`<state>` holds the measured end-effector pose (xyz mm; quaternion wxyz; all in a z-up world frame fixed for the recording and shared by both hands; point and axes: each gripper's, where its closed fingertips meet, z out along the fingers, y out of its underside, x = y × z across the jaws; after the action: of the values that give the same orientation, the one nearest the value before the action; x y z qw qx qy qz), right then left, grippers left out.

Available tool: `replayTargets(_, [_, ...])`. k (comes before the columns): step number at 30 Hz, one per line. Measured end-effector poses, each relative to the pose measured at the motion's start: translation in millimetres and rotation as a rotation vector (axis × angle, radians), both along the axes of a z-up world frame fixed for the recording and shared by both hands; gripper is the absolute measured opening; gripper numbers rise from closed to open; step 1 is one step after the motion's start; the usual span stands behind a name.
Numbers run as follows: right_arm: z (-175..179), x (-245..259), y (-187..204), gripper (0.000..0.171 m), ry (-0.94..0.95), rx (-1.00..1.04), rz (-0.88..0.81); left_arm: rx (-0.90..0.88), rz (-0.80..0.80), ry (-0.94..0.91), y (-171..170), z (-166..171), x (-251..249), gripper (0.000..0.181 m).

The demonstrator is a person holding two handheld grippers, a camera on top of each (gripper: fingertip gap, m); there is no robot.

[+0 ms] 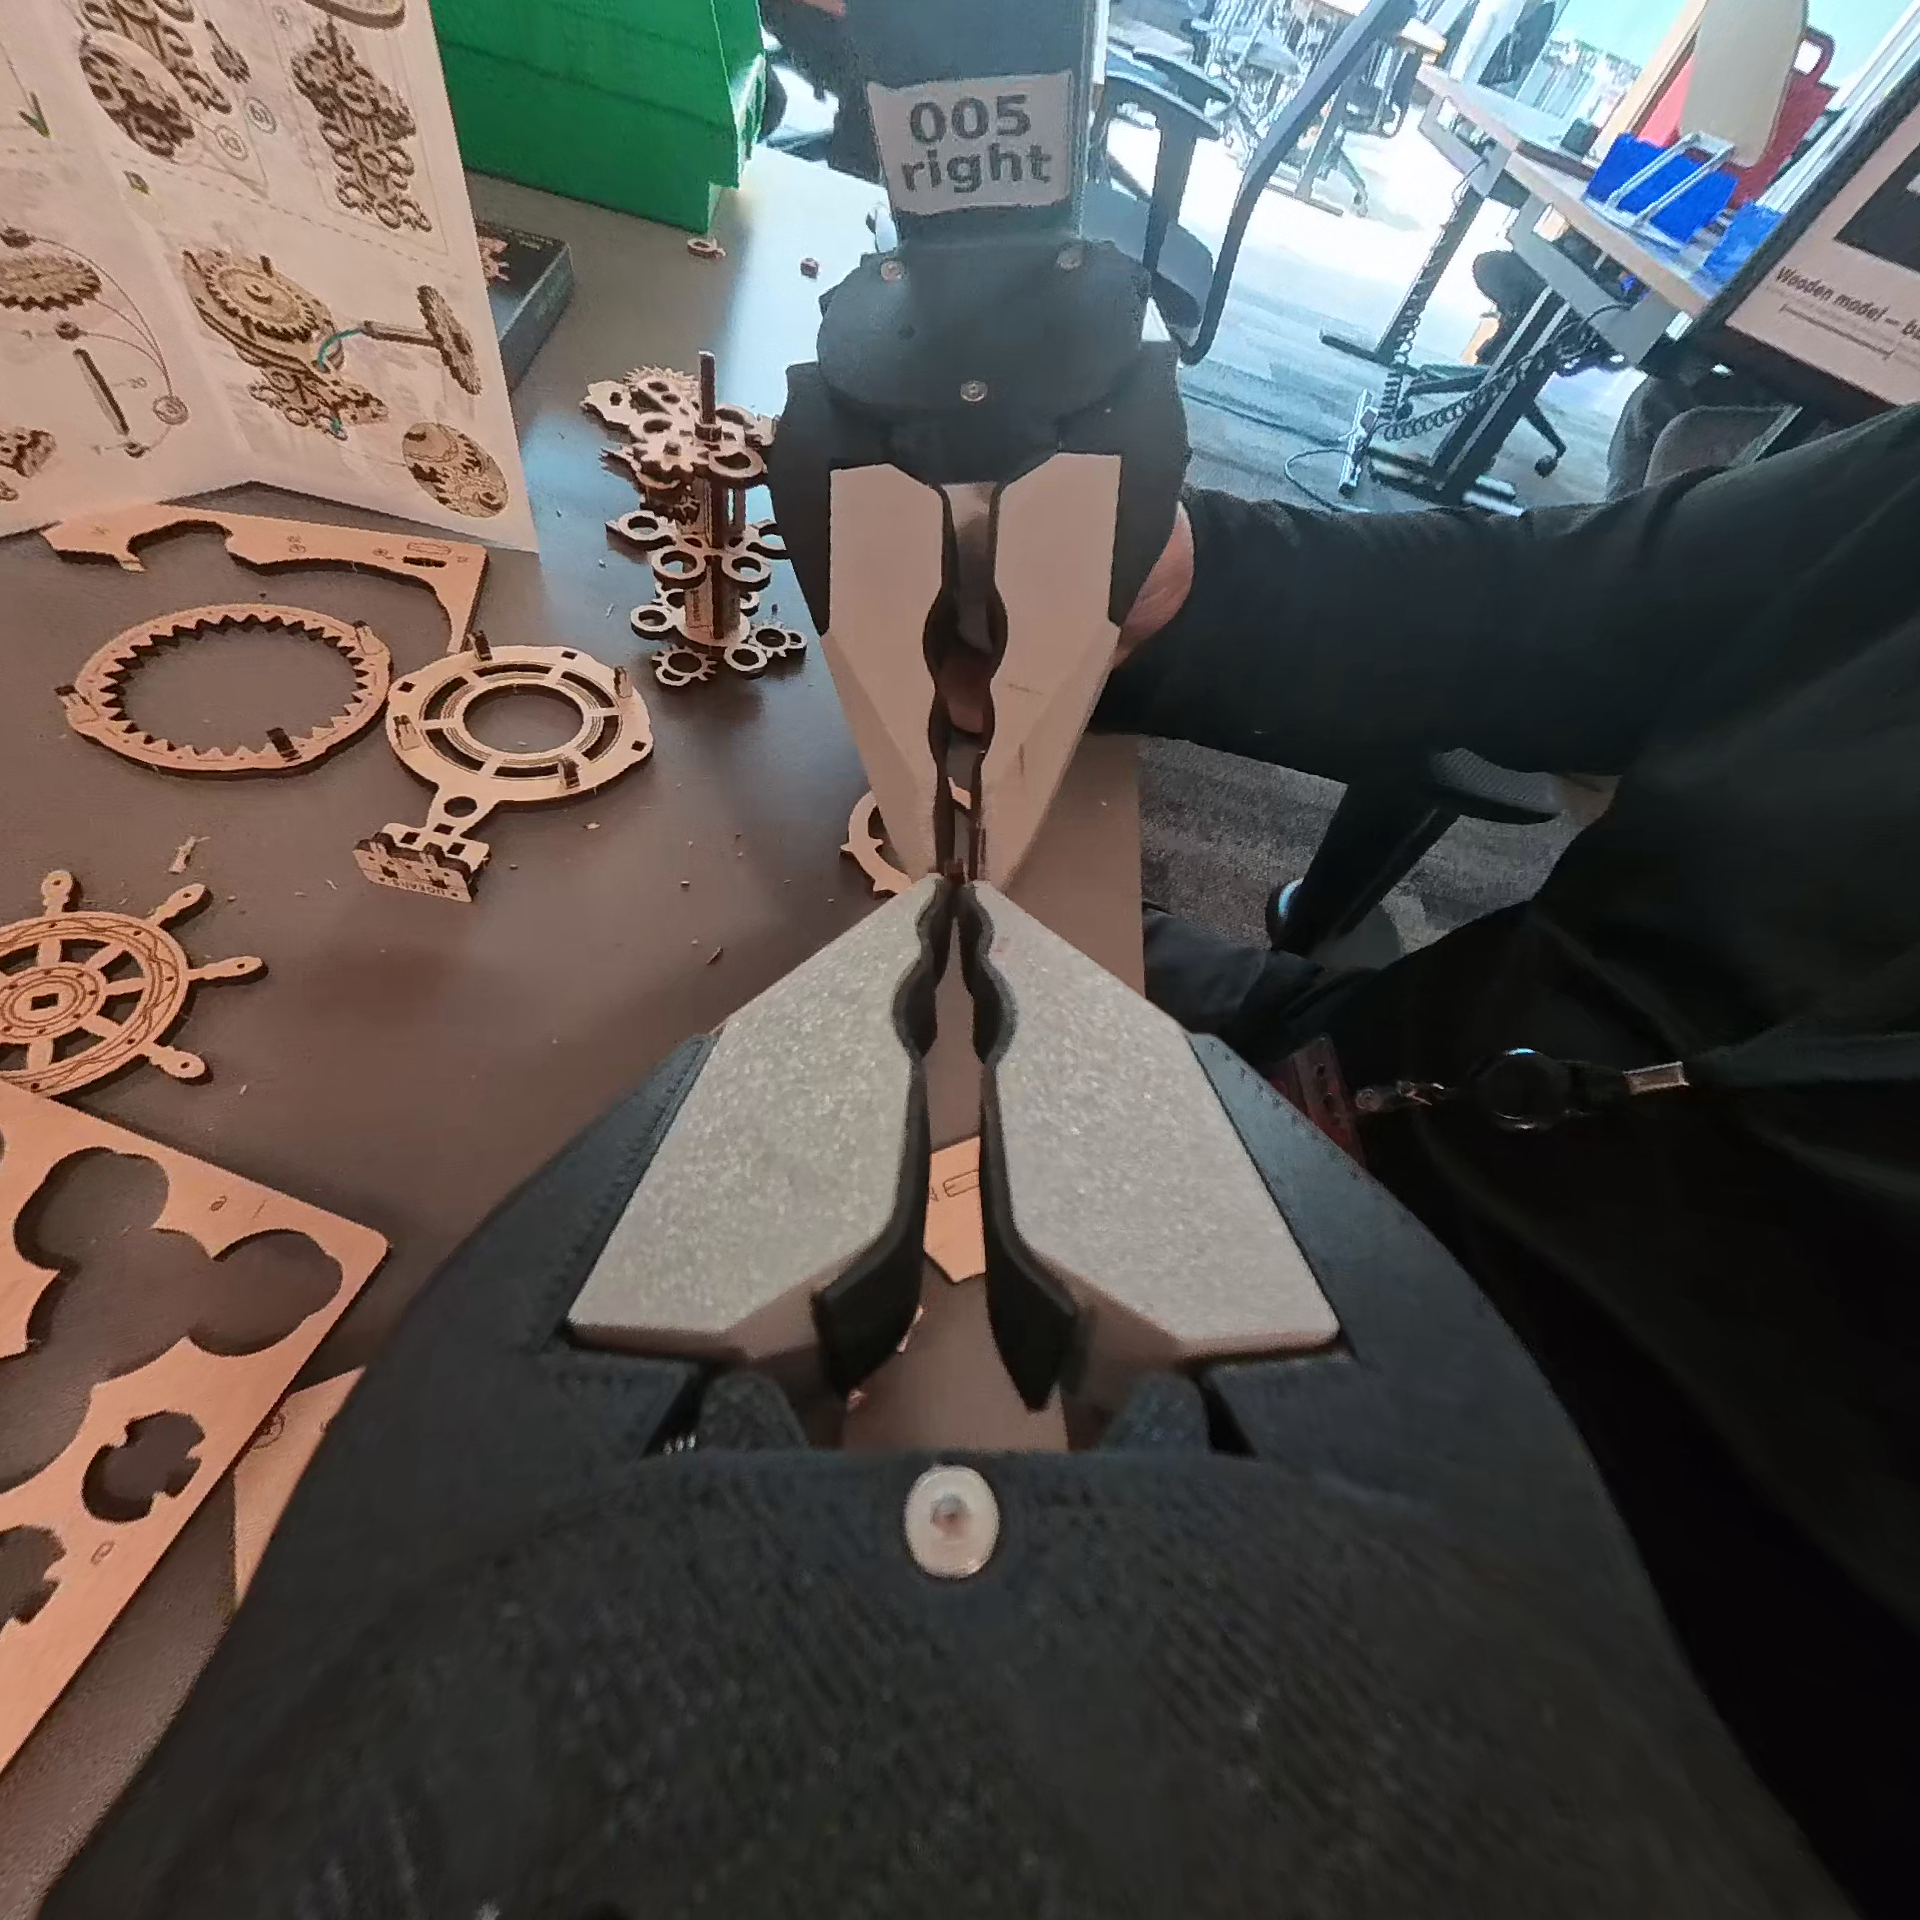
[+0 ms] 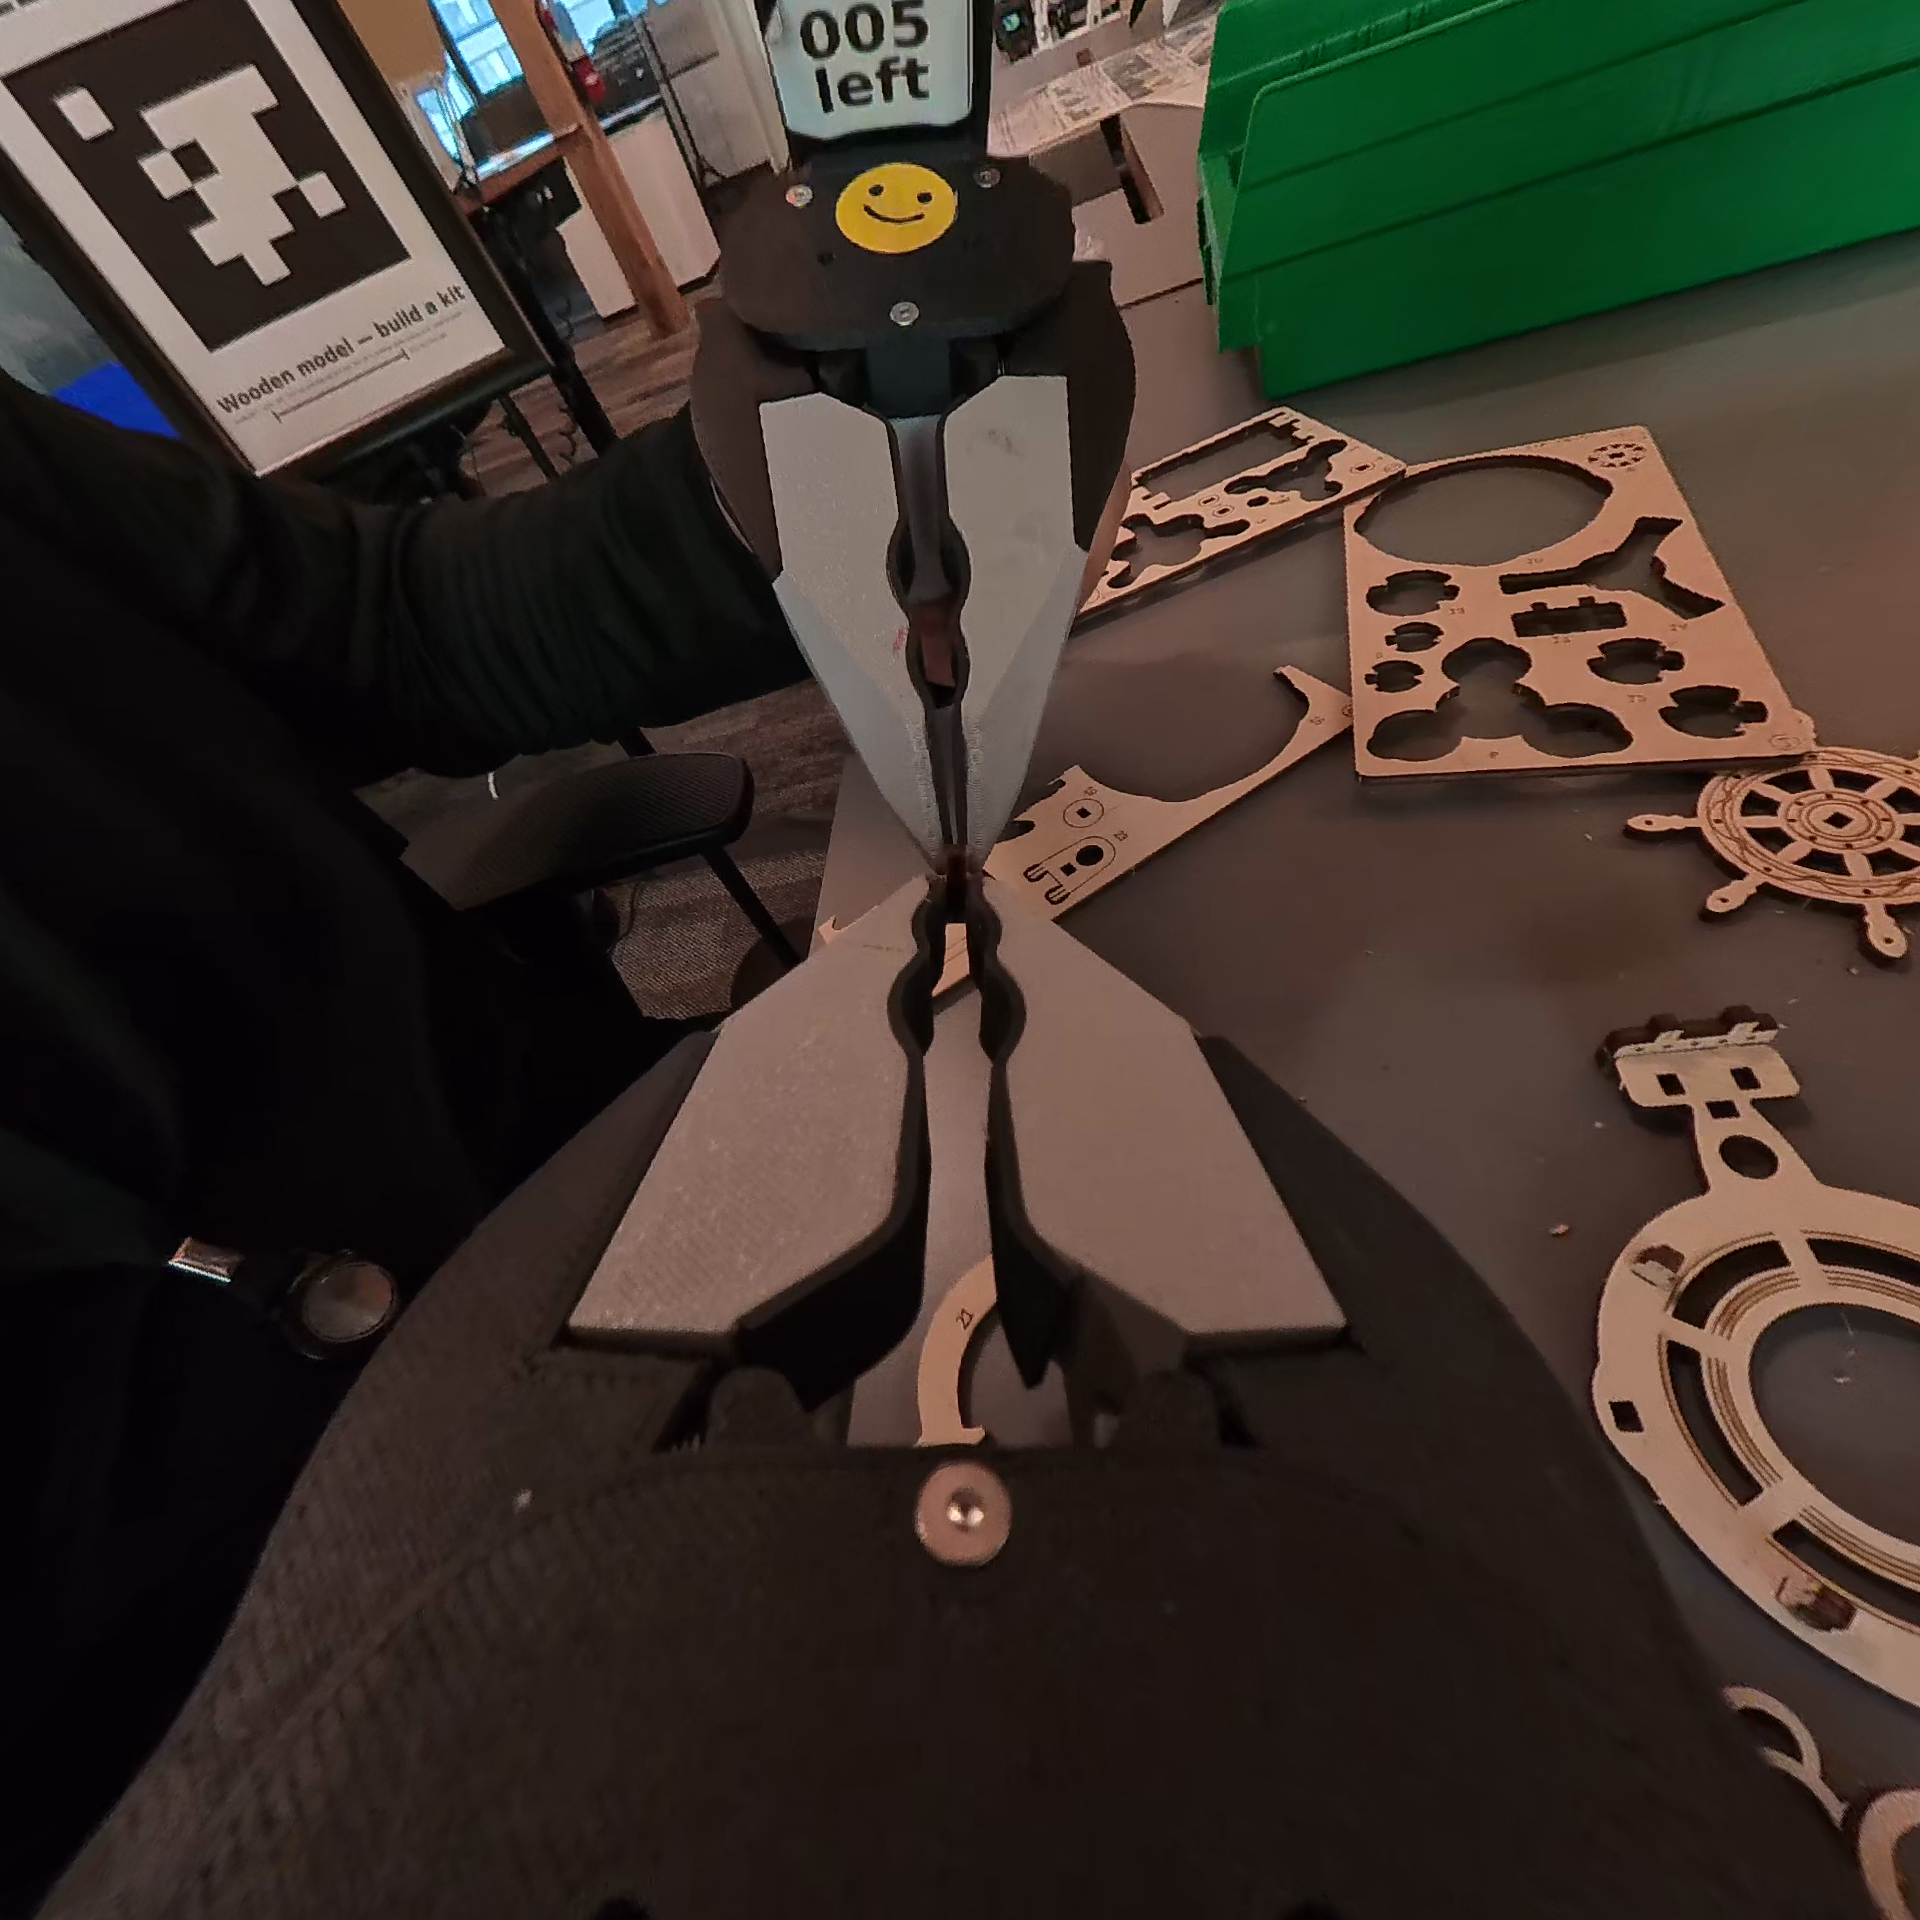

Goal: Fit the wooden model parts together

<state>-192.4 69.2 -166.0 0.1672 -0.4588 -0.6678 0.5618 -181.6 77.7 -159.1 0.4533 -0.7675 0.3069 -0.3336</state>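
Note:
My left gripper [image 1: 956, 891] and my right gripper [image 1: 957, 857] meet tip to tip above the table's near edge. Both have their jaws closed. A tiny dark wooden piece [image 2: 951, 861] sits pinched where the tips meet; I cannot tell whether it is one part or two. In the right wrist view my right gripper [image 2: 951, 902] points at the left gripper [image 2: 951, 844]. On the dark table [image 1: 540, 1018] lie a toothed ring [image 1: 223, 691], a round frame with a stem [image 1: 509, 727], a ship's wheel [image 1: 73, 997] and a stacked gear assembly [image 1: 707, 551].
An instruction sheet [image 1: 239, 239] stands at the back left beside green bins [image 1: 603, 94]. Punched-out wooden sheets [image 1: 135, 1299] lie at the front left and also show in the right wrist view [image 2: 1548, 613]. A person's dark sleeve [image 1: 1455, 623] and a chair are off the table's edge. The tips of both grippers are at nearly the same place. From either gripper's tips it is about 20 cm to the ship's wheel [image 1: 73, 997]. The right camera catches it too, in the right wrist view [image 2: 1817, 826].

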Motion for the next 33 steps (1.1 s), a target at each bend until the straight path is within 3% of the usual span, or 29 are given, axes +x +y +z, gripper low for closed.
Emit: replayTargets(33, [-1.0, 1.2, 1.3, 0.001, -0.005, 0.017, -0.001, 0.013, 0.002, -0.004, 0.0, 0.4, -0.7, 0.000])
